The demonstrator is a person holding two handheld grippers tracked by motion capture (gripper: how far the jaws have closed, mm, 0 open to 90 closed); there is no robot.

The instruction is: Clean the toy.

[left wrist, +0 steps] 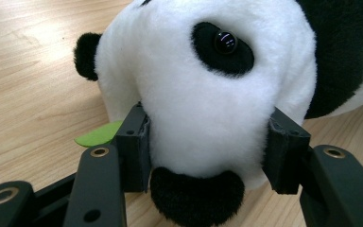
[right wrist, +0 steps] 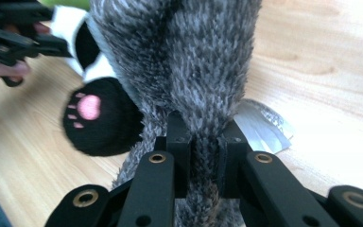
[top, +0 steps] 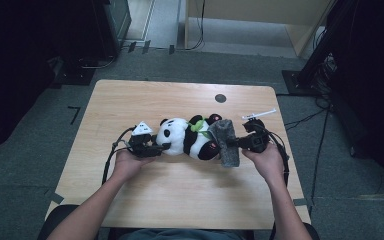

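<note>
Two grips: left hand-held gripper (left wrist: 208,151) clamps panda (left wrist: 208,94) head; right hand-held gripper (right wrist: 203,151) pinches grey cloth (right wrist: 194,61).

- Panda plush (top: 187,137) lies mid-worktop (top: 180,195); left claw (top: 161,148) at its head end
- Grey furry cloth (top: 227,142) at the panda's other end; right claw (top: 233,144) on it

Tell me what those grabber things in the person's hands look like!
Both are black. The left gripper carries a grey three-cornered plate and trails a black cable. The right gripper trails cables too. Up close, the flat arms have brass-coloured rivets. The forearms are bare.
</note>
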